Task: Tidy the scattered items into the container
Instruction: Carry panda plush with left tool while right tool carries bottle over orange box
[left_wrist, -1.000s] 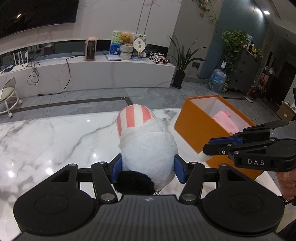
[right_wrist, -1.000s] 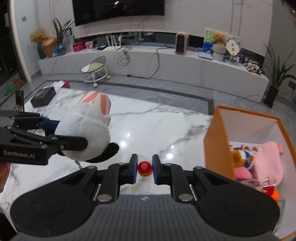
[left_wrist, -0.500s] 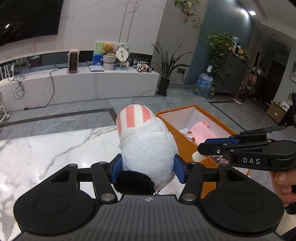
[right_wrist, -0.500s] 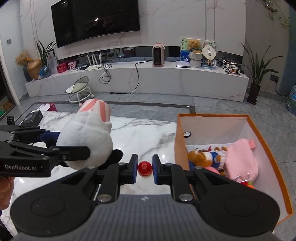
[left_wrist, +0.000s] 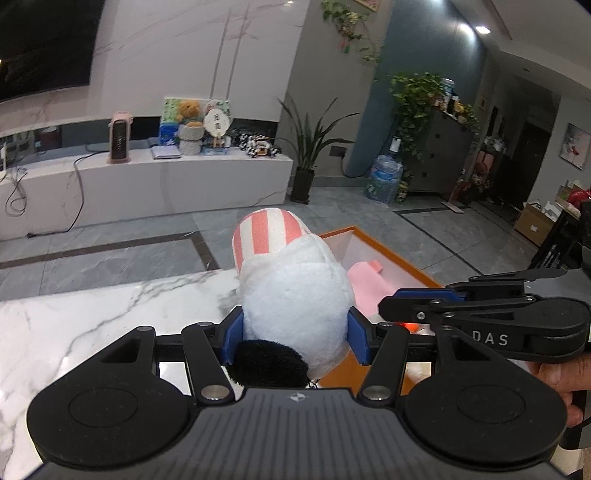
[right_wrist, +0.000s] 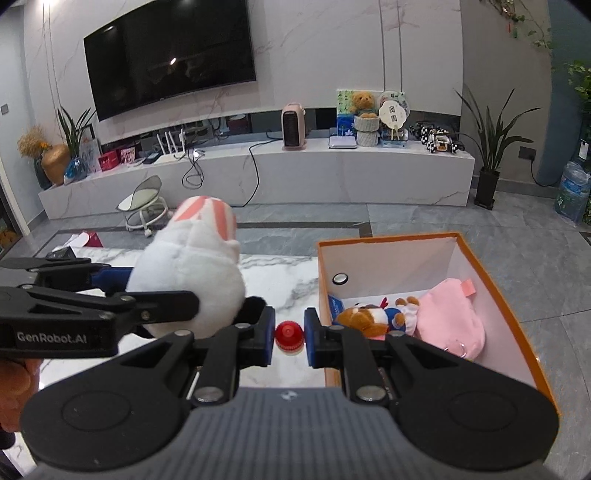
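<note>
My left gripper (left_wrist: 295, 334) is shut on a white plush toy (left_wrist: 295, 299) with a pink-striped end and a black tuft, held above the marble table (left_wrist: 92, 317) near the orange box (left_wrist: 399, 266). The toy also shows in the right wrist view (right_wrist: 192, 280), with the left gripper (right_wrist: 159, 295) beside it. My right gripper (right_wrist: 290, 334) is shut on a small red-capped item (right_wrist: 289, 332), at the left rim of the orange box (right_wrist: 509, 317). The right gripper also shows in the left wrist view (left_wrist: 391, 306).
Inside the box lie a pink plush (right_wrist: 450, 321), a brown bear toy (right_wrist: 365, 317) and smaller items. A long white TV bench (right_wrist: 332, 173) stands behind the table, with a small stool (right_wrist: 144, 203) on the grey floor.
Both grippers have moved right toward the orange box, each still holding its item. The box now lies closer and more of its inside shows.
</note>
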